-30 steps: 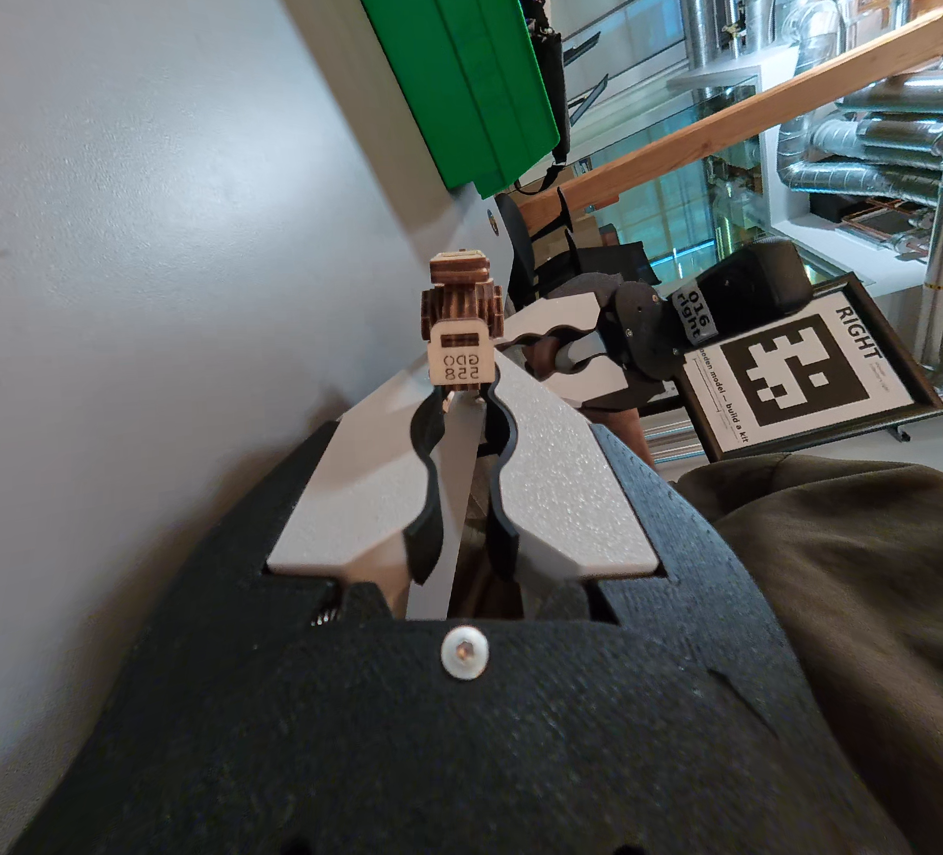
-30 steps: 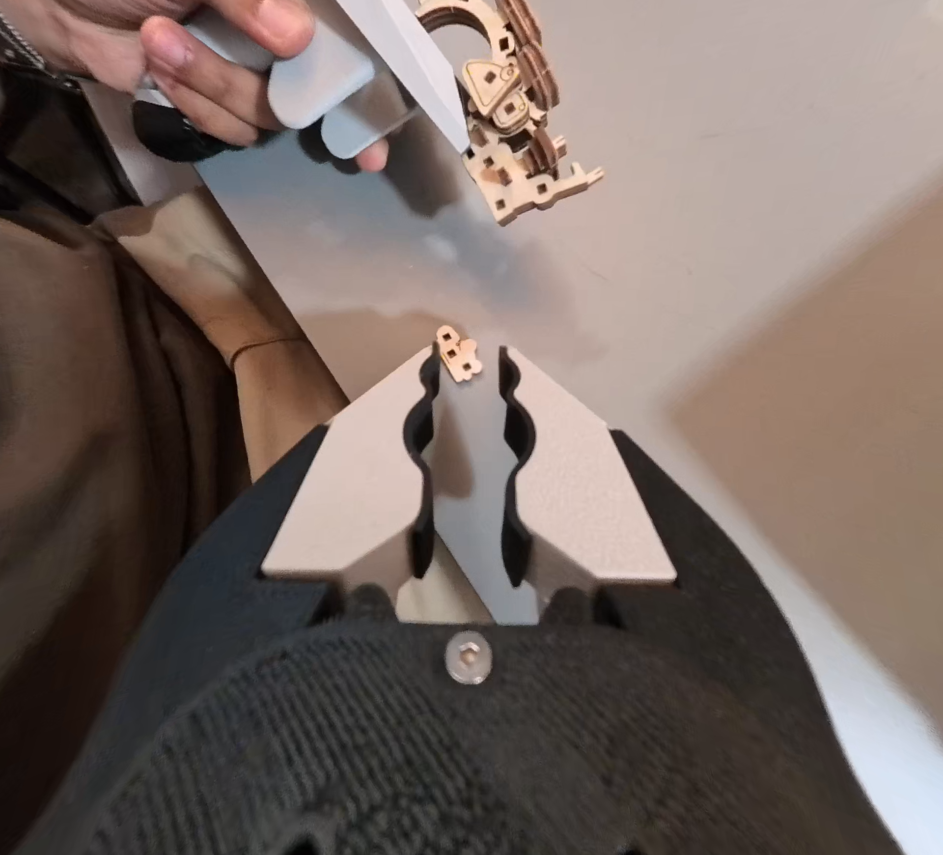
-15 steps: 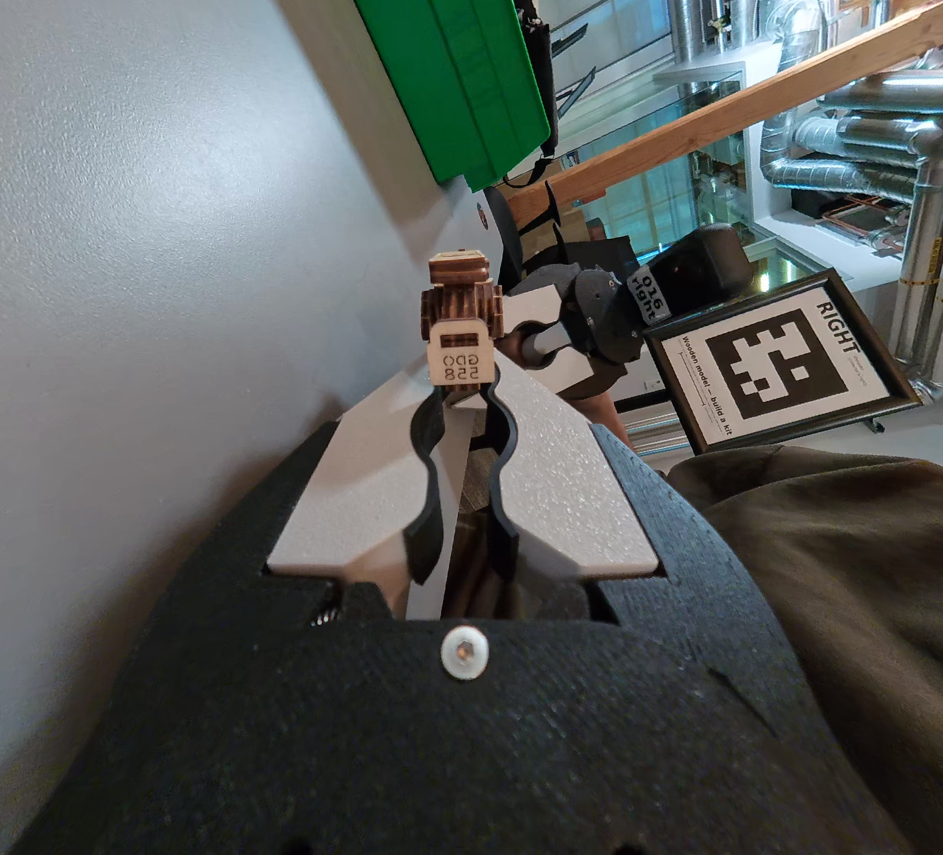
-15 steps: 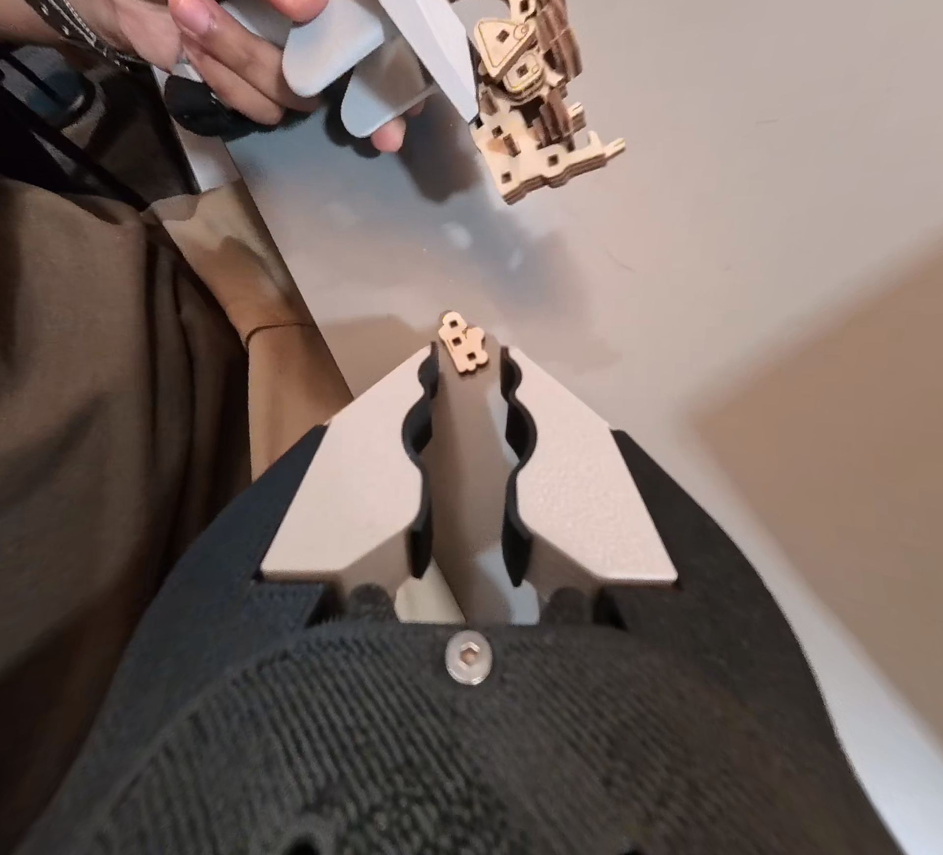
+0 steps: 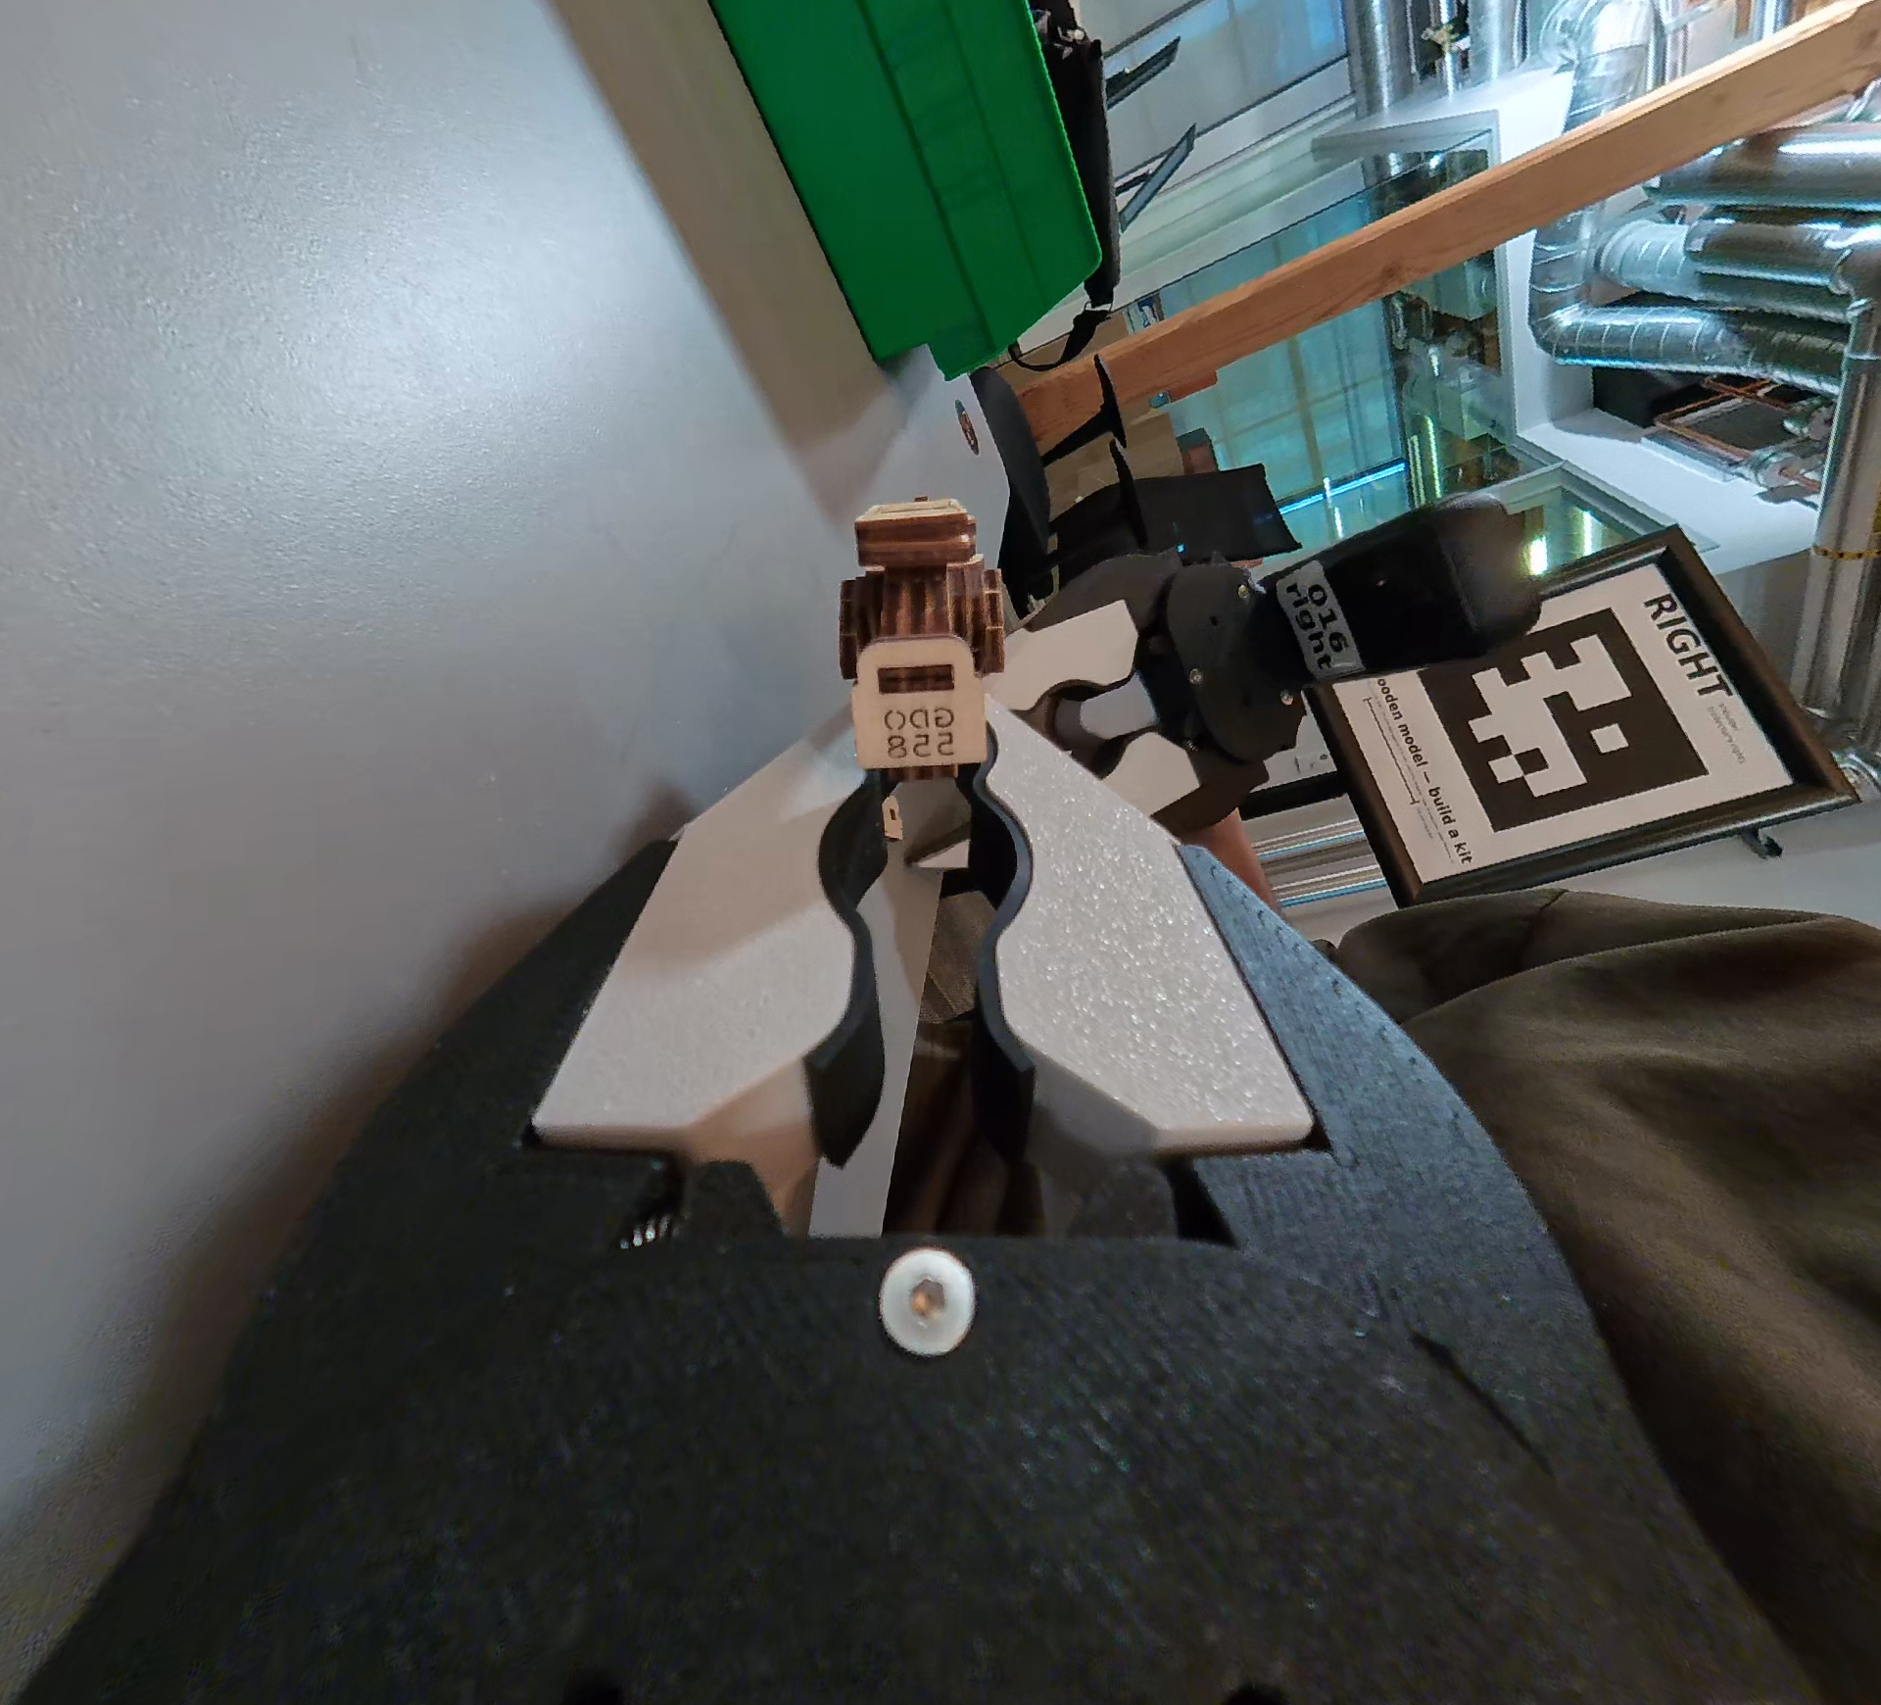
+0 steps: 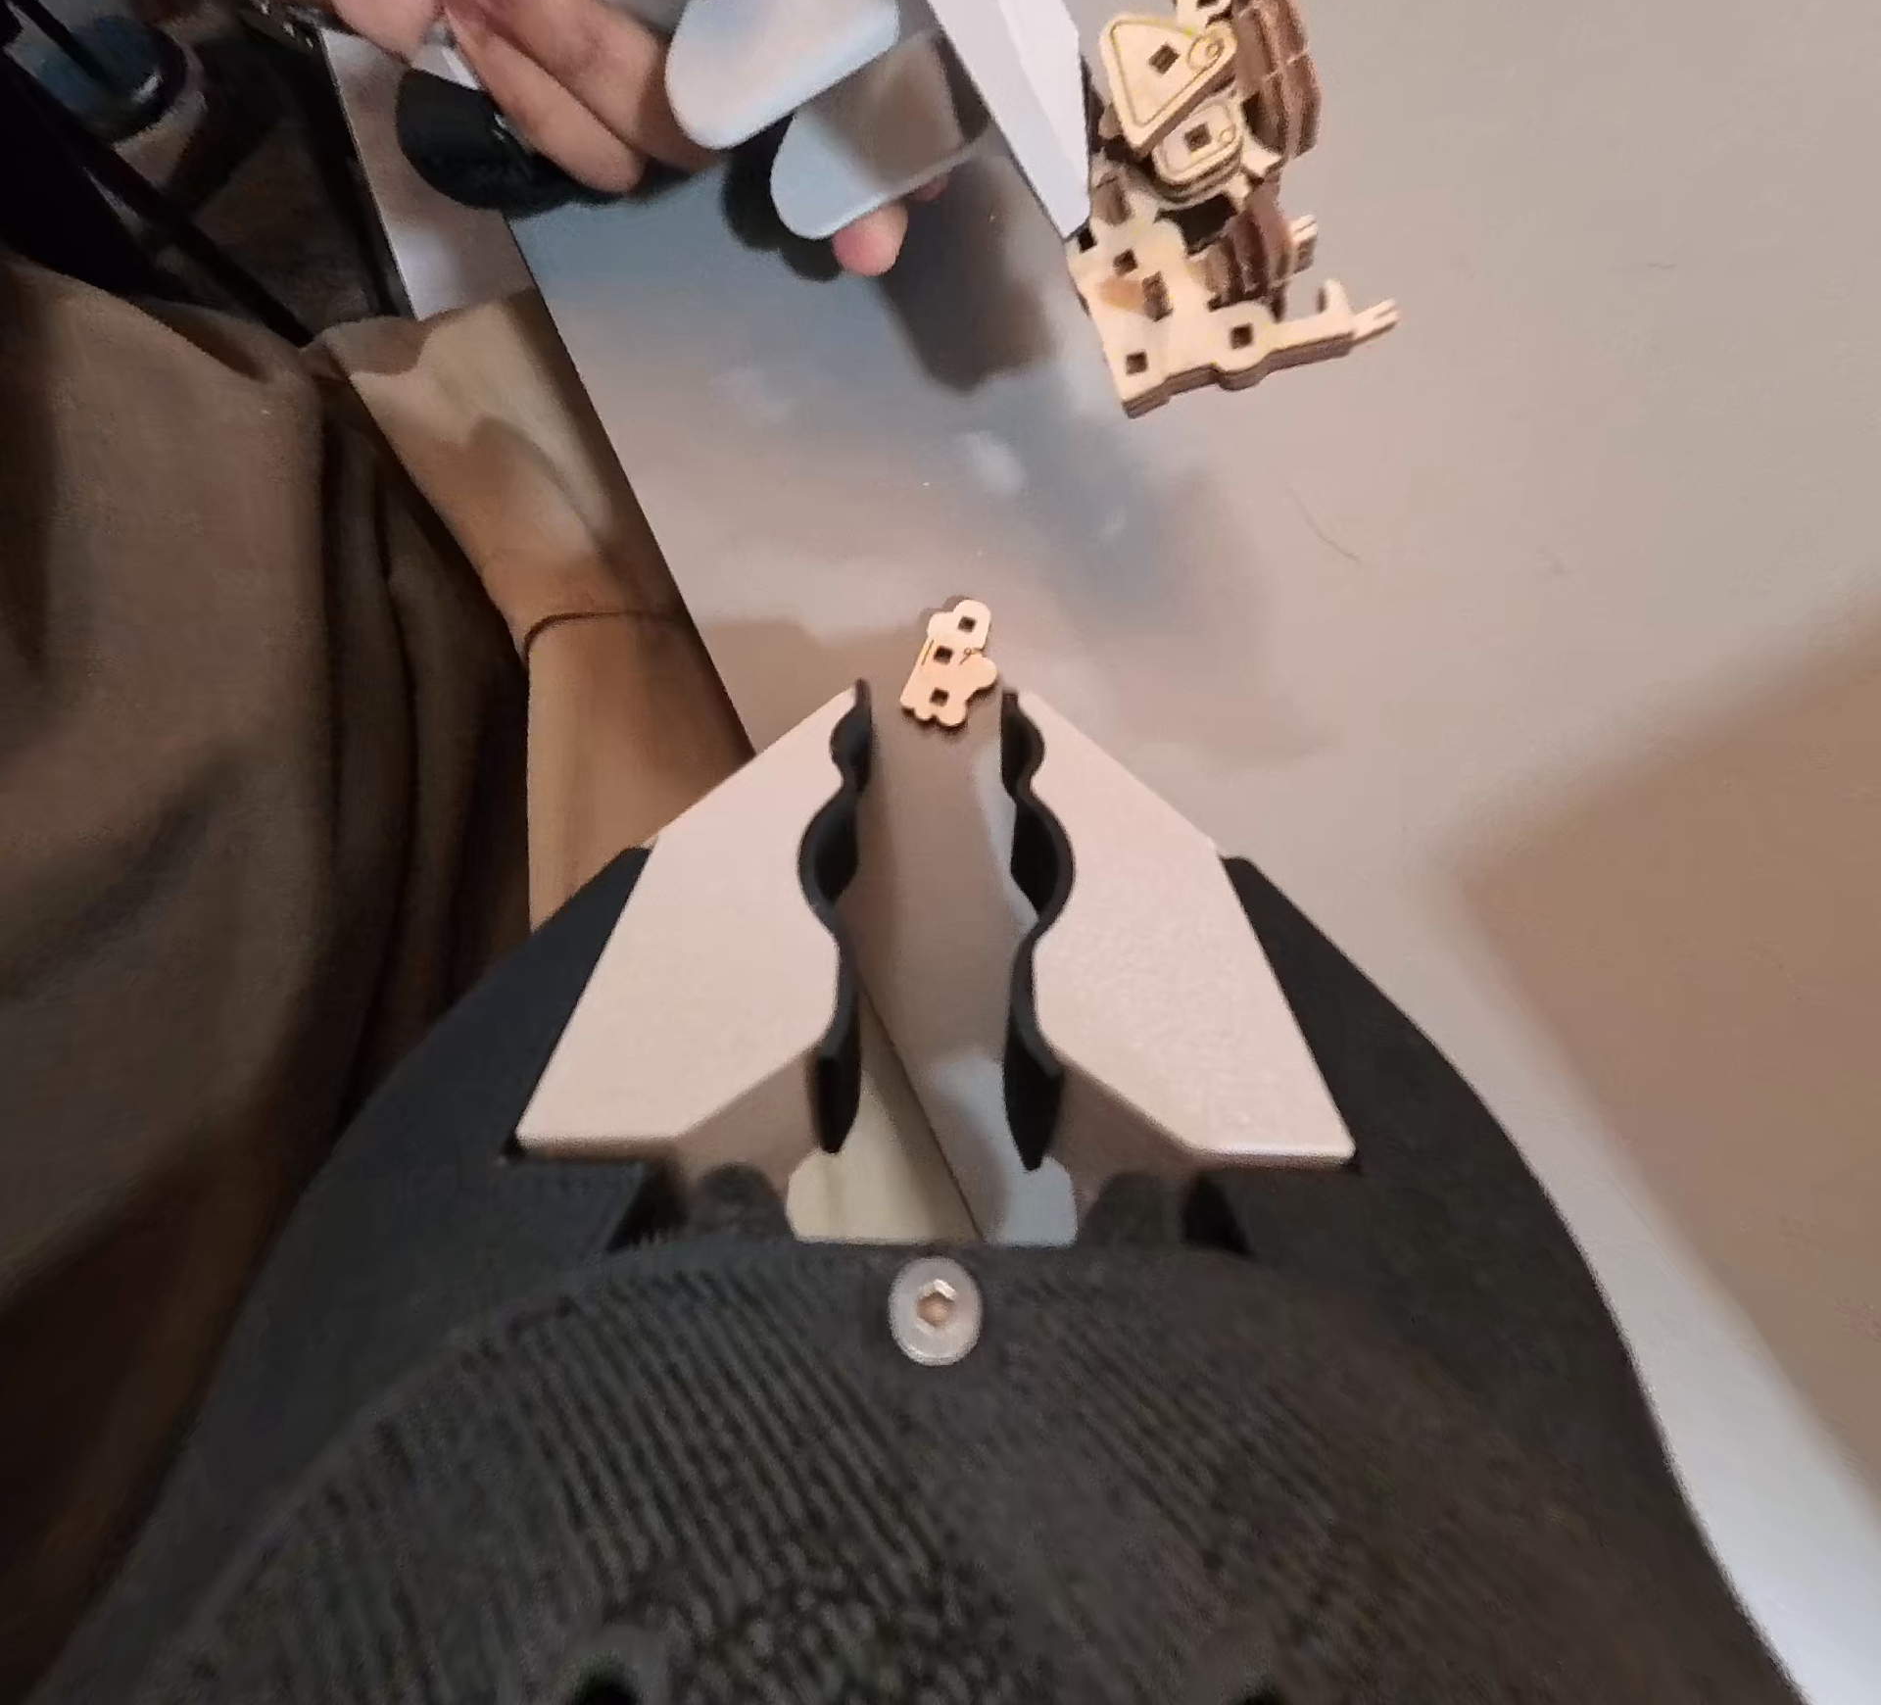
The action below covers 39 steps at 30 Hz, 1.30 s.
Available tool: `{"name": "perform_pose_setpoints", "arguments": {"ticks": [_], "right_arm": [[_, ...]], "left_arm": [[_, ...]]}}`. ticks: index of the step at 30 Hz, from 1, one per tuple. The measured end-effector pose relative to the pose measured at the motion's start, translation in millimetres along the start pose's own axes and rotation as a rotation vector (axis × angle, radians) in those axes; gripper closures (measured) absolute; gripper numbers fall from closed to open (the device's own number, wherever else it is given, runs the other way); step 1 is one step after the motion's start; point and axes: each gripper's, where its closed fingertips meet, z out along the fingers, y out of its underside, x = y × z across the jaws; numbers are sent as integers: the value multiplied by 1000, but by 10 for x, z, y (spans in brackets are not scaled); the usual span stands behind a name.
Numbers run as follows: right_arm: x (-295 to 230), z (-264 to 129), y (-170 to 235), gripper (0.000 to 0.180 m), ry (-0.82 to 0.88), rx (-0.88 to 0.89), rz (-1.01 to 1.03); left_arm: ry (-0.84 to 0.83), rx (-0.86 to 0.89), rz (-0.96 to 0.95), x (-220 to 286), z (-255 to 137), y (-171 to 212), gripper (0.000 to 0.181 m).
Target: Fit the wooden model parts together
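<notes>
Layered, laser-cut plywood with scorched brown edges forms the wooden model (image 5: 921, 679) above a smooth, matt grey desk (image 5: 305, 333). The left claw (image 5: 924, 776) shows grainy, matt grey plastic fingers (image 5: 1109, 964) on a rough black printed body; a glossy green plastic bin (image 5: 875, 78) sits far back.

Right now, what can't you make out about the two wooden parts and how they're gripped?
- Wooden model, left wrist view: its far side is hidden behind itself.
- Small wooden piece, right wrist view: too small to read its notches.
- Left gripper, right wrist view: the near finger hides its contact with the model.
</notes>
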Motion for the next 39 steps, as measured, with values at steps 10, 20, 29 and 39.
{"name": "perform_pose_setpoints", "arguments": {"ticks": [10, 20, 29, 39], "right_arm": [[56, 8, 3, 168, 37, -16, -17], [161, -354, -409, 168, 187, 188, -101], [24, -262, -391, 168, 267, 51, -310], [-7, -188, -341, 168, 270, -14, -311]], "left_arm": [[9, -1, -7, 7, -2, -1, 176], [-11, -48, 23, 3, 43, 80, 176], [-63, -205, 139, -2, 153, 357, 176], [-63, -217, 143, 0, 156, 377, 176]]}}
